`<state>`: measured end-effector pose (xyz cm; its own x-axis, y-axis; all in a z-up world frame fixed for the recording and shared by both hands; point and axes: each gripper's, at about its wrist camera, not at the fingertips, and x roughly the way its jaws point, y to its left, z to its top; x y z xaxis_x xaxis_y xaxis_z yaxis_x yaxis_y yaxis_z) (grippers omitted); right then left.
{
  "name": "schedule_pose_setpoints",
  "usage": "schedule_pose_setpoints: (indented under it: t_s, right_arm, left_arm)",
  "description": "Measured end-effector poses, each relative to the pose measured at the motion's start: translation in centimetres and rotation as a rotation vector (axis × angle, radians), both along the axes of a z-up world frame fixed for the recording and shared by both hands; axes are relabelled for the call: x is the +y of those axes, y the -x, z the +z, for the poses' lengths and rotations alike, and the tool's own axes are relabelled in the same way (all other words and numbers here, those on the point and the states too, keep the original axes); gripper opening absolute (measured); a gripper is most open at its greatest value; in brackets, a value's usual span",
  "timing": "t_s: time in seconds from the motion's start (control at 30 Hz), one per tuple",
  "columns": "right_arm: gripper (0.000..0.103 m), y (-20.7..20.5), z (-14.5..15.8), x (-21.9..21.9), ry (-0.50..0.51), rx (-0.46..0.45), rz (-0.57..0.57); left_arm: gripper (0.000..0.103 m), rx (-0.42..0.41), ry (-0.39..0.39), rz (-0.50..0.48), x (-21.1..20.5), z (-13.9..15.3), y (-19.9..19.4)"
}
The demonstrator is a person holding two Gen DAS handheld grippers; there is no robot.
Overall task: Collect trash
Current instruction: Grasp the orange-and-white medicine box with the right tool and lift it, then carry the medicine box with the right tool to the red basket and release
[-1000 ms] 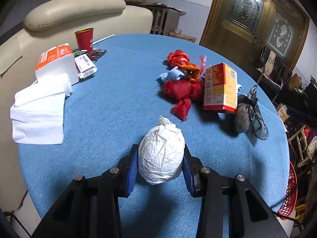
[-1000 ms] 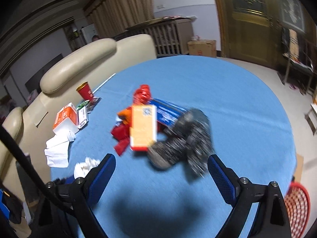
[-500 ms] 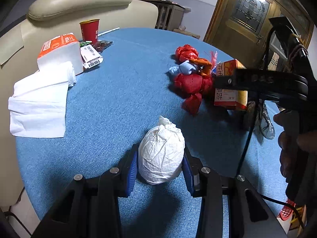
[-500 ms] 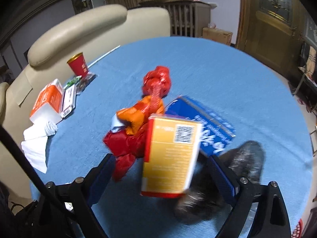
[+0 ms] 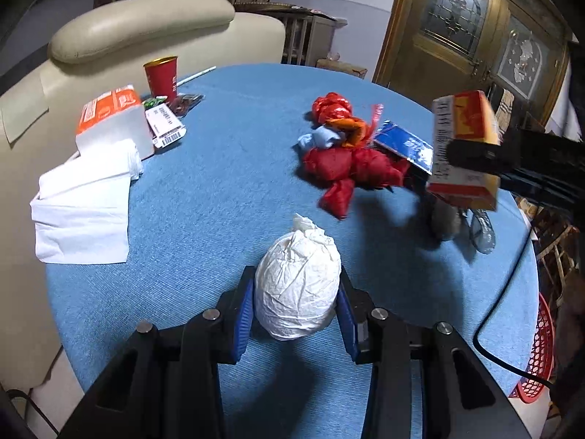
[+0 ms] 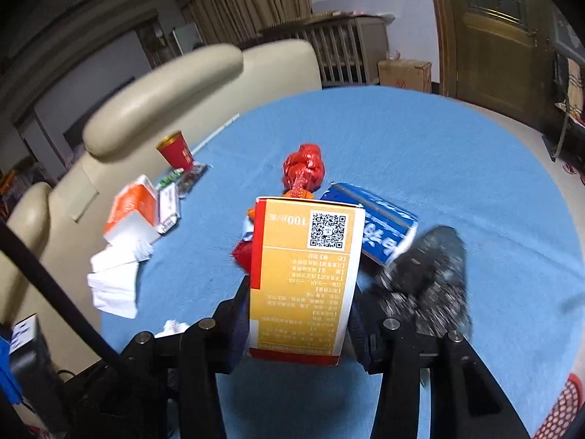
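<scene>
Your right gripper (image 6: 299, 323), spread wide 0.5 s ago, now clamps the orange-yellow cardboard box (image 6: 303, 278), lifted off the round blue table (image 5: 219, 190). Your left gripper (image 5: 296, 309) still squeezes the white crumpled paper ball (image 5: 297, 292), resting on the table.

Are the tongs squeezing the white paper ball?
Touching. In the left wrist view both blue pads of the left tongs press against the sides of the white paper ball, with no gap showing on either side.
</scene>
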<state>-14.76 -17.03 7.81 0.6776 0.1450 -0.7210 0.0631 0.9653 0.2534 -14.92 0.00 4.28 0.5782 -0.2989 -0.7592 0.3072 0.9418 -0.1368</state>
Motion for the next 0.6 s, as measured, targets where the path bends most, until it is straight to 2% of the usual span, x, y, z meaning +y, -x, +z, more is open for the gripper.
schedule_pose_setpoints:
  t_s: [0.17,0.33,0.6]
  right_arm:
    - [0.050,4.7,0.1,-1.7,-0.076,-0.034,-0.038]
    - [0.050,8.4,-0.5,-3.0,-0.103,-0.043,-0.073]
    - [0.050,11.2,-0.9,-4.2,-0.120,-0.057,-0.102]
  left_arm:
    - [0.042,-0.011,-0.014,-0.023,-1.2,0.8,1.2]
    - [0.042,-0.008,-0.023,-0.032,-2.1,1.5,2.3]
    - [0.042,-0.051,-0.037,-0.047,-3.4,3.3,3.8]
